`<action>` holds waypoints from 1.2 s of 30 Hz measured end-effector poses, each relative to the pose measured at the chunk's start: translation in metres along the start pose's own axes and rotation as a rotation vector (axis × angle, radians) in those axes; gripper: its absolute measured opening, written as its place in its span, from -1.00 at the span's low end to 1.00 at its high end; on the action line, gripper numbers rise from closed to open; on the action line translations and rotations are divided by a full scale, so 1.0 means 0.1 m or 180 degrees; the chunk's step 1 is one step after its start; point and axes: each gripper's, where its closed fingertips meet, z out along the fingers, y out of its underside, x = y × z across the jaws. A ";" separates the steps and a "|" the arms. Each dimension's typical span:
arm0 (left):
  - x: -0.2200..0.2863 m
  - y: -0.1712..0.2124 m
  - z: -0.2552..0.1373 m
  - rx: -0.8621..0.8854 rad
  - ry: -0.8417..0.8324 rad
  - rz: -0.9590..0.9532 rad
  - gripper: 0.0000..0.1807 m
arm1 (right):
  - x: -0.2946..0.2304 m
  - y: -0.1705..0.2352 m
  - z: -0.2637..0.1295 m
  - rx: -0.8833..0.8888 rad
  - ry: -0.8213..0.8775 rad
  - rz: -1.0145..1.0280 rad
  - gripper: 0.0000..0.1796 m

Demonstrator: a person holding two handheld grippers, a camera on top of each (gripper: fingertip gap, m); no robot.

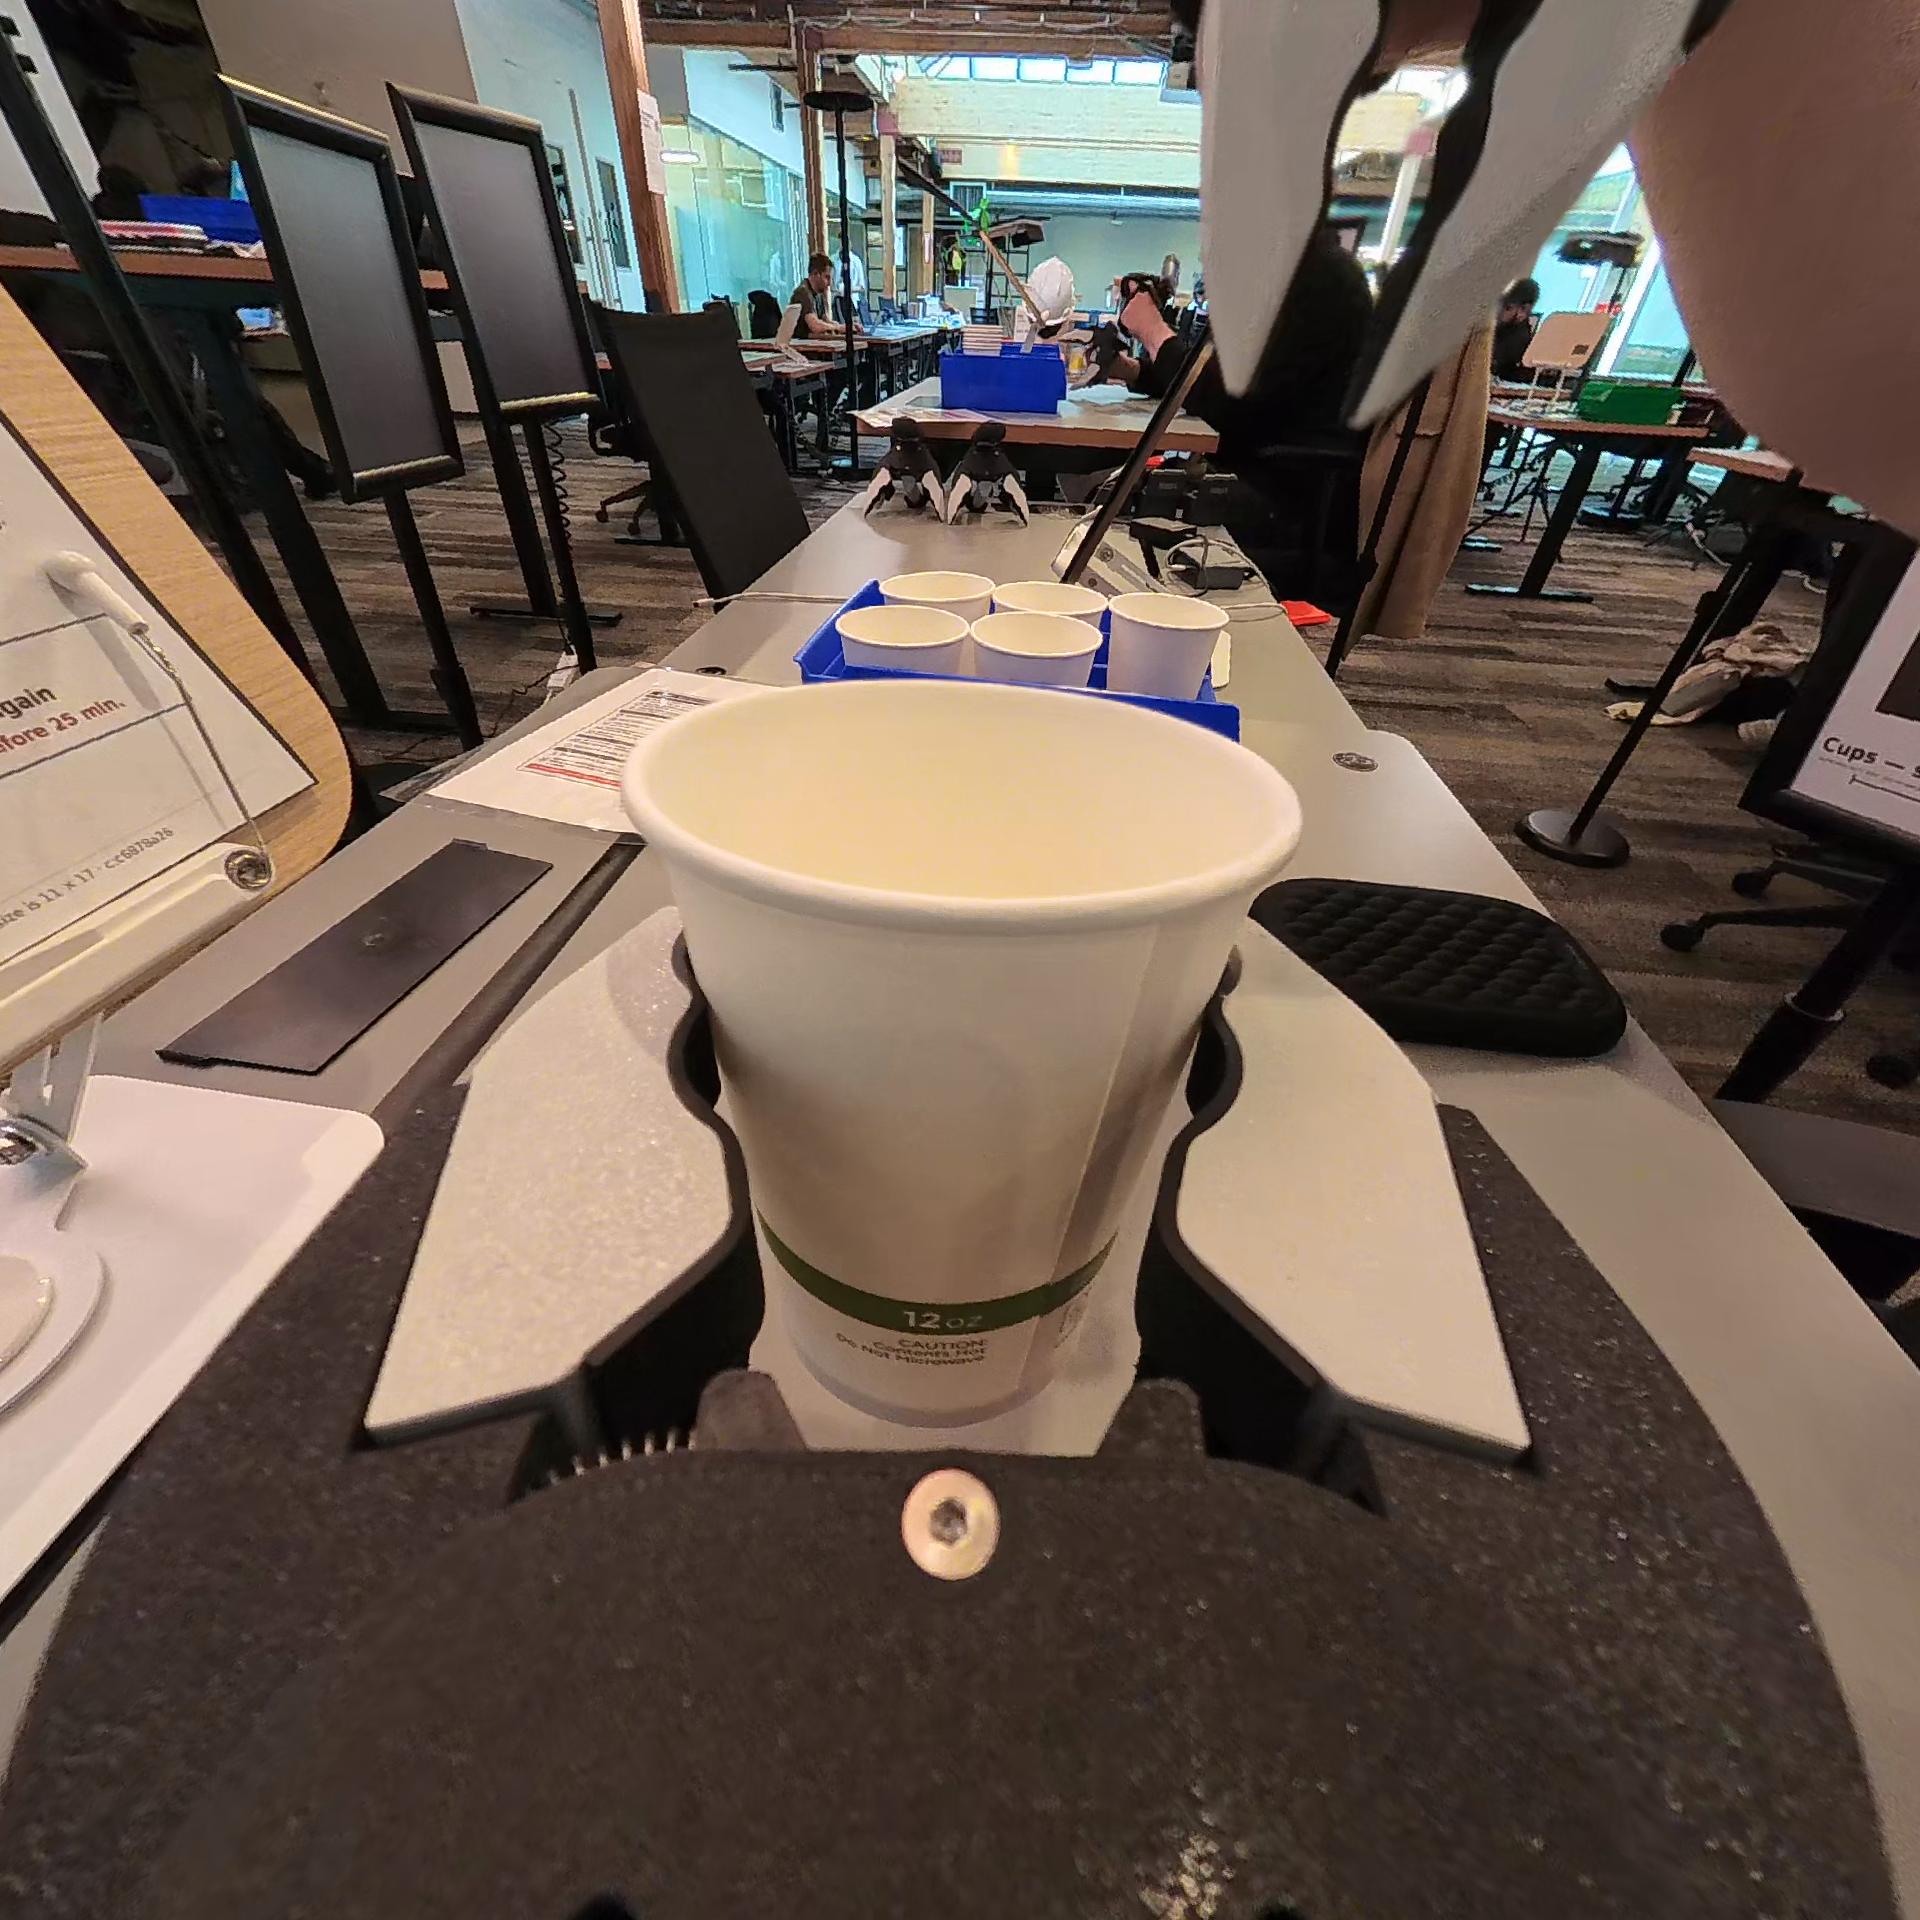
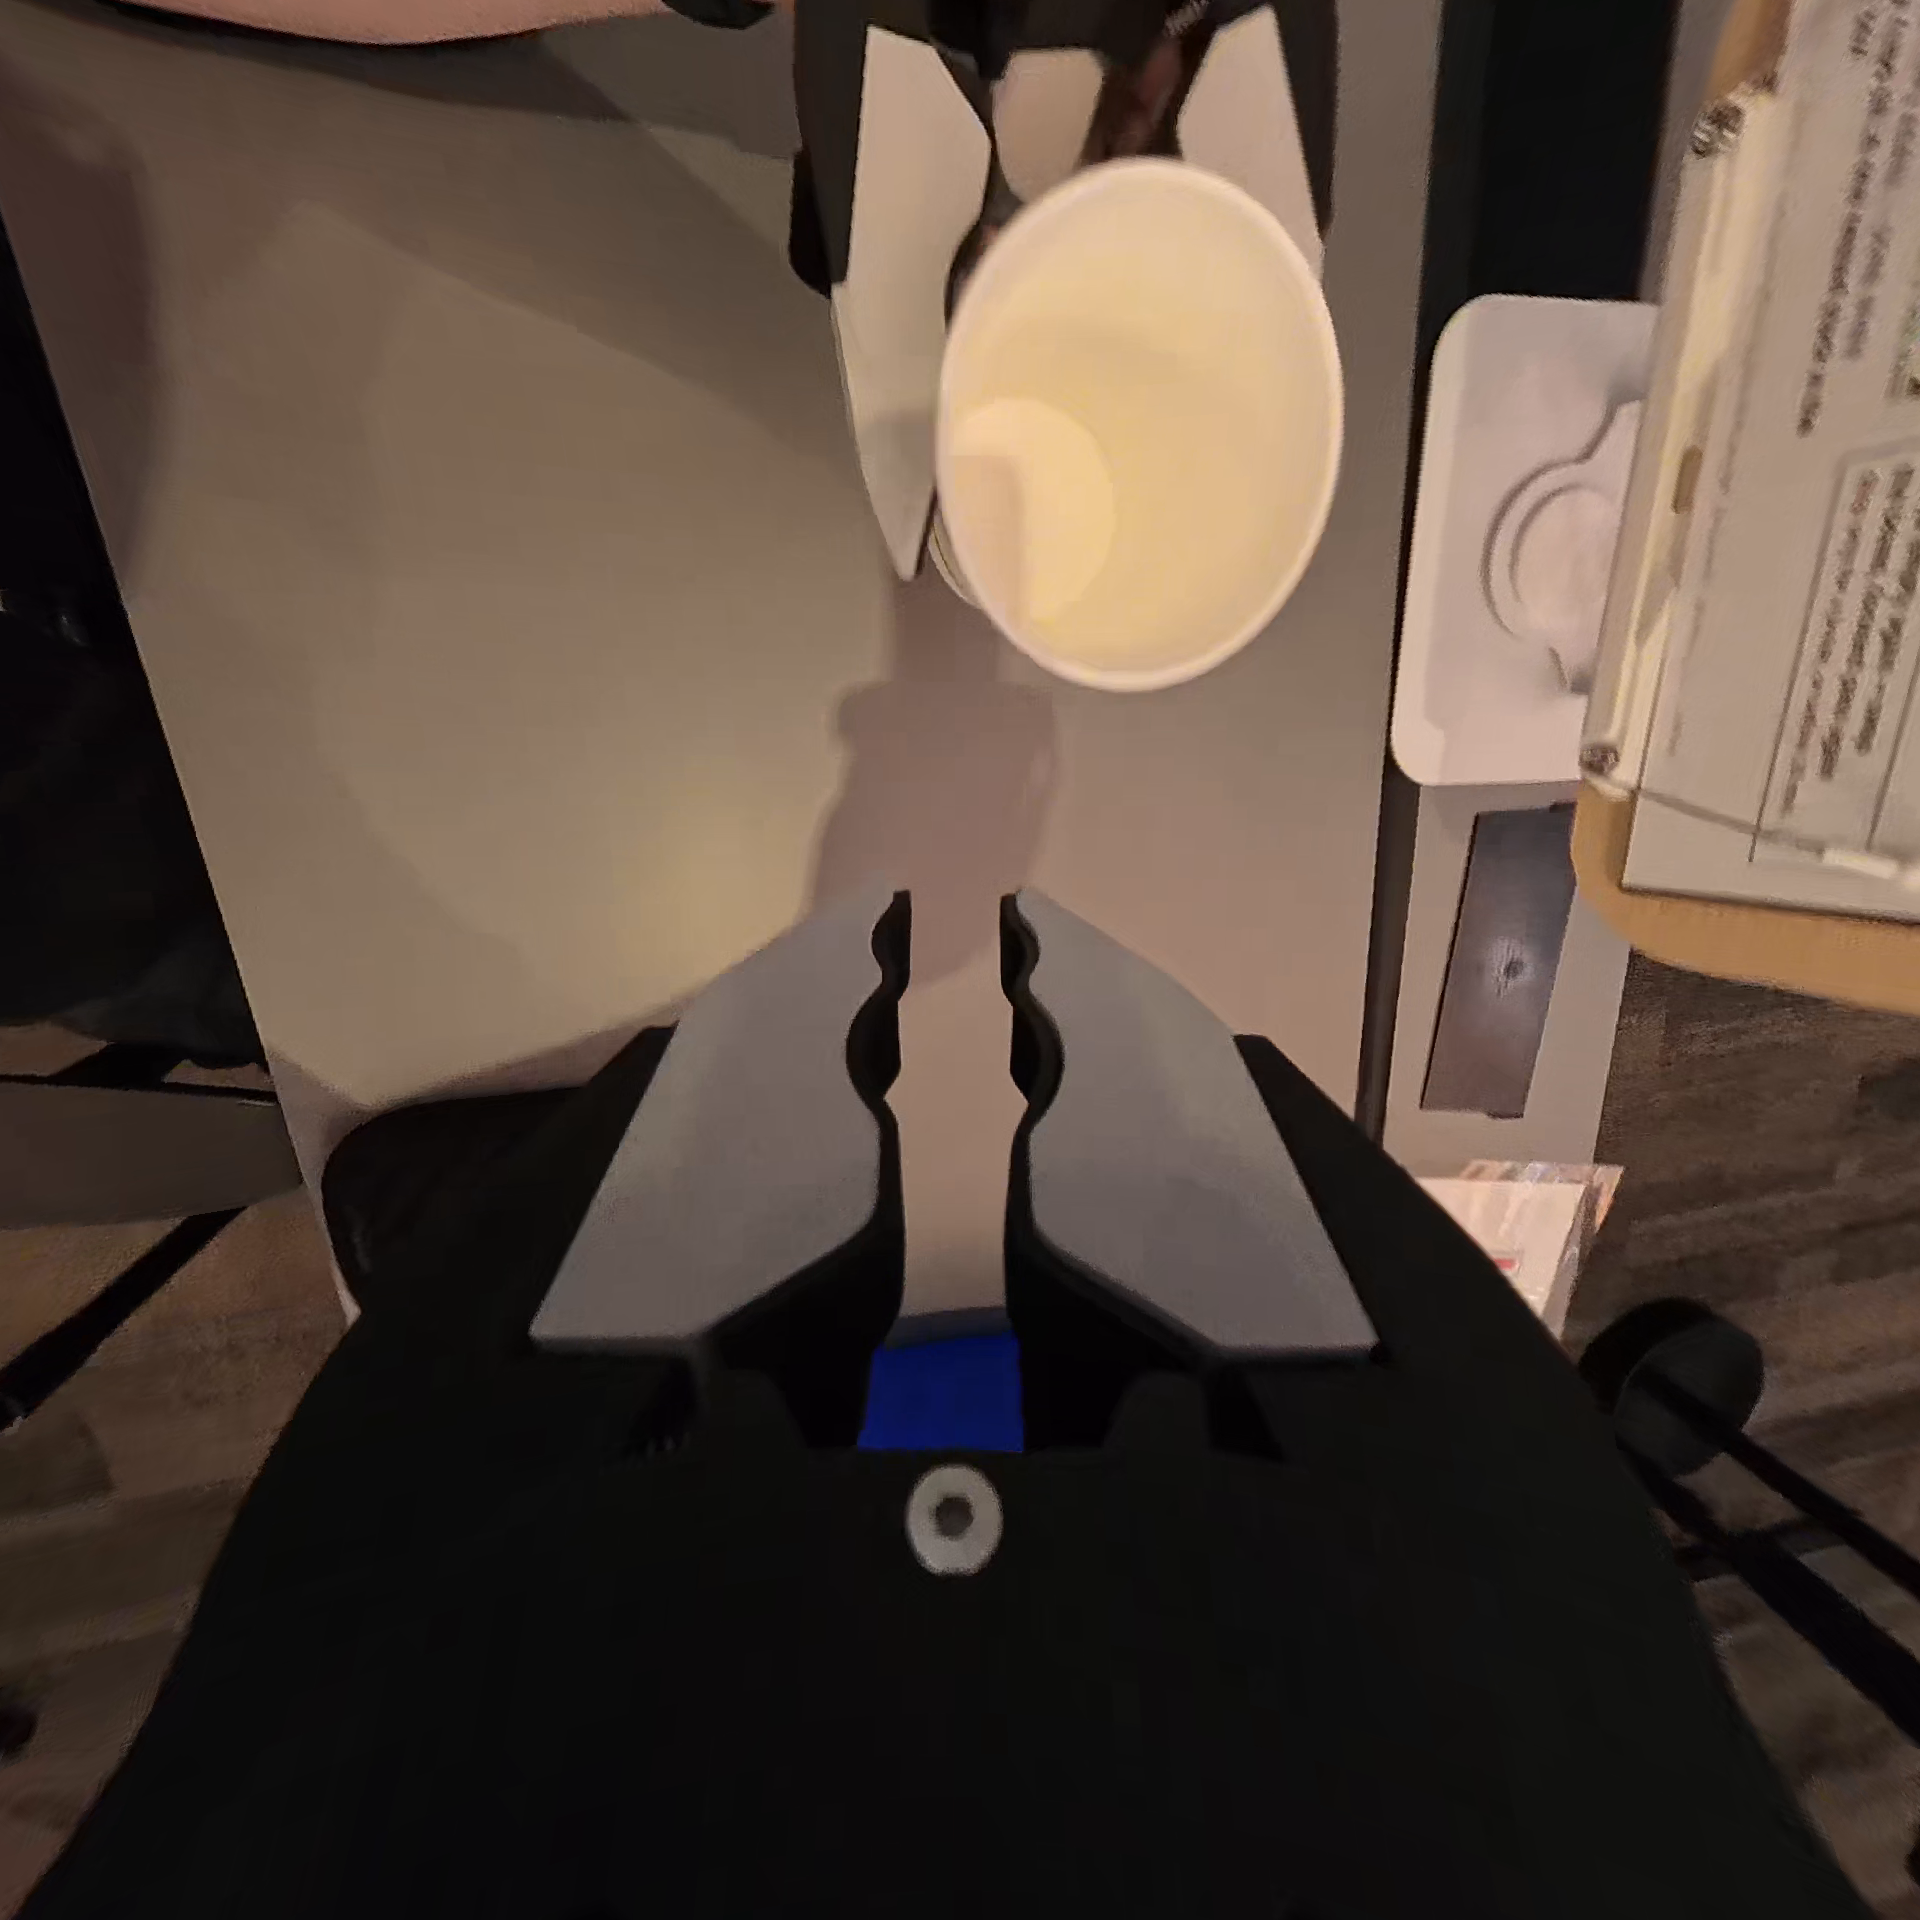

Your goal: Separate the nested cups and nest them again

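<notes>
My left gripper (image 1: 956,1049) clamped the paper cup (image 1: 961,997) upright above the grey table (image 1: 1455,810). My right gripper (image 2: 956,997) hovered overhead, jaws slightly apart, empty. Couldn't tell if cups were nested. Probably next: right grips inner rim. Blue bin (image 1: 1216,712) of cups well behind, not blocking.

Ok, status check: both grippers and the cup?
Left gripper shut on white paper cup, upright. Right gripper empty, slightly open, above it. Nothing between. Blue bin of cups farther back.
</notes>
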 end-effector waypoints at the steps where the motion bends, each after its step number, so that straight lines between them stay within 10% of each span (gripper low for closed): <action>1: 0.00 0.01 0.00 -0.0009 0.0002 0.0001 -0.01 | -0.01 -0.09 0.08 -0.0059 -0.0031 -0.0071 -0.82; 10: 0.01 0.01 0.02 -0.0004 0.0019 -0.0003 -0.01 | 0.01 -0.66 0.49 -0.0086 -0.0101 -0.0282 -0.83; 36: -0.01 -0.09 -0.04 0.0153 -0.0016 -0.0019 -0.02 | 0.07 -0.64 0.58 -0.0262 -0.0183 -0.0199 -0.97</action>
